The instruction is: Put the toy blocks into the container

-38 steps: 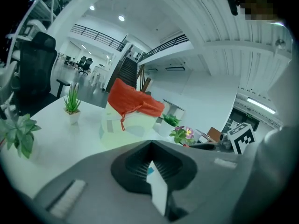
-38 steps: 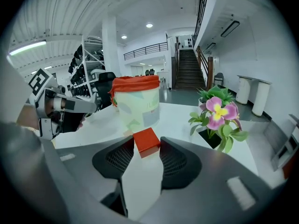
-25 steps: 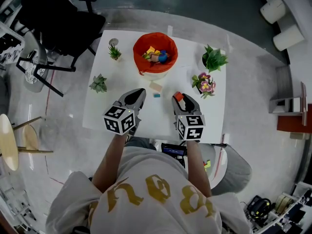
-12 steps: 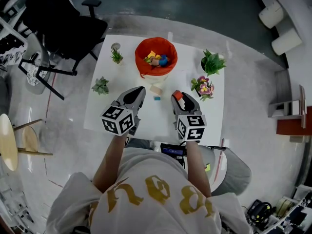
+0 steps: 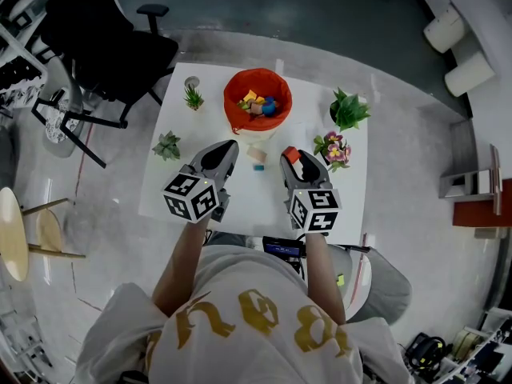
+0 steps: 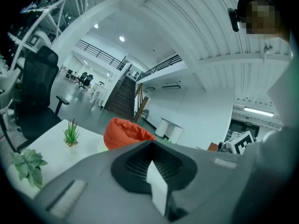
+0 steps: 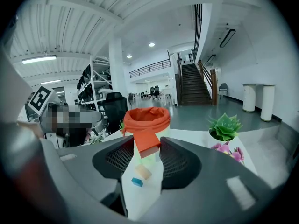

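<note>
The orange container [image 5: 258,102] stands at the table's far middle with several coloured blocks inside; it also shows in the right gripper view [image 7: 146,119] and the left gripper view [image 6: 126,132]. A beige block [image 5: 257,154] and a small blue block [image 5: 258,166] lie loose on the white table [image 5: 180,190], between the two grippers. The same beige block [image 7: 142,172] and blue block [image 7: 136,181] appear under the right jaws. My right gripper [image 5: 290,158] is shut on a red block [image 7: 146,143], held above the table short of the container. My left gripper [image 5: 230,147] is shut on nothing.
Two small green plants [image 5: 193,97] [image 5: 167,145] stand at the table's left. A green succulent [image 5: 350,110] and a pot of pink flowers [image 5: 334,146] stand at its right. A black office chair [image 5: 112,46] is beyond the left corner, and a wooden stool [image 5: 16,234] at far left.
Both grippers stay nearly where they were, the right one still shut on the red block. The table and container look slightly smaller and further from the camera.
</note>
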Action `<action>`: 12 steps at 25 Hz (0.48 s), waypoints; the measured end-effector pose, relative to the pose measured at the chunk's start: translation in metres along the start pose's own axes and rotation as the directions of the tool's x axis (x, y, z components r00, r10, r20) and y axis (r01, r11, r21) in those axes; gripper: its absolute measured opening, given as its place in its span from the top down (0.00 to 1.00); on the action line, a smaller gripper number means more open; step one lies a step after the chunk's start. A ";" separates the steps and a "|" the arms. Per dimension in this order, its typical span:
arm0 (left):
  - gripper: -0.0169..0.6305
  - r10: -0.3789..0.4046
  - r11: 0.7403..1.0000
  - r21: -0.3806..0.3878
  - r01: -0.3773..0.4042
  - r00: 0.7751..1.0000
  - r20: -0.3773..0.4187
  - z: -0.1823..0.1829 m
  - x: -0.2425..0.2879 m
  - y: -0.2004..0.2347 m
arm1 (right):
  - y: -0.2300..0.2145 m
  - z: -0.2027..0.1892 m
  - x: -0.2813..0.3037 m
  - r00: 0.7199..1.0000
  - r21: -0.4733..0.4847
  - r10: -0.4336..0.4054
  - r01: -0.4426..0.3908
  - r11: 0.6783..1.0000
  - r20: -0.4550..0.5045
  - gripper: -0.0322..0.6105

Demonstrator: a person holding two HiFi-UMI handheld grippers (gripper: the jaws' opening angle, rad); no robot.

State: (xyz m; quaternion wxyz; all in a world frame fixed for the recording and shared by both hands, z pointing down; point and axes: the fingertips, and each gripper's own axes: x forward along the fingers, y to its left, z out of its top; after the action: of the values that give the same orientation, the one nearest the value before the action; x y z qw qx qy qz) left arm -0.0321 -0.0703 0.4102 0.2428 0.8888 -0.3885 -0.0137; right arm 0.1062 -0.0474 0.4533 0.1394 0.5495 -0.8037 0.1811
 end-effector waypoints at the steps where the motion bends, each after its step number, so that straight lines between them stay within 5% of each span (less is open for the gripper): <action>1: 0.97 0.002 1.000 -0.003 -0.002 1.000 0.004 0.001 0.000 0.002 | 0.000 0.002 0.001 1.000 -0.001 0.001 -0.001 1.000 0.003 0.63; 12: 0.97 0.023 1.000 -0.017 -0.023 1.000 0.015 0.014 0.003 0.017 | -0.003 0.023 0.015 1.000 0.001 0.011 -0.011 1.000 0.027 0.63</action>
State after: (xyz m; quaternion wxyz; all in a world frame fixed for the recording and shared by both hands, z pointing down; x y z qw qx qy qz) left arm -0.0445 -0.0883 0.4062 0.2473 0.8821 -0.4003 -0.0206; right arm 0.1032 -0.0714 0.4400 0.1272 0.5476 -0.8084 0.1748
